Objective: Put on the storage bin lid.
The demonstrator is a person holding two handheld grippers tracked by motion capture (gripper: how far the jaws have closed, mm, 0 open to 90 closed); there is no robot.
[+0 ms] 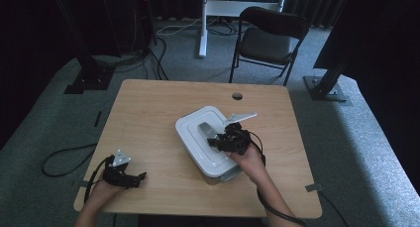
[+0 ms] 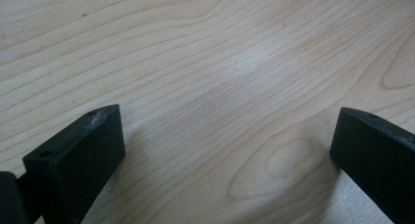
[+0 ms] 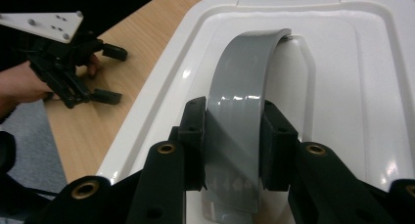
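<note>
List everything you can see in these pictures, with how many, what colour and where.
storage box: one, white, lidded, on the table right of centre.
handle: one, grey, arched strap on the box lid, between the right gripper's jaws.
table: one, light wood, centre of the high view, a round hole near its far edge.
folding chair: one, black, on the carpet beyond the table.
stand leg: one, white, behind the table.
frame posts: two, black, at far left and far right of the table.
left gripper: one, black, jaws apart over bare table, near left corner.
right gripper: one, black, shut on the handle.
</note>
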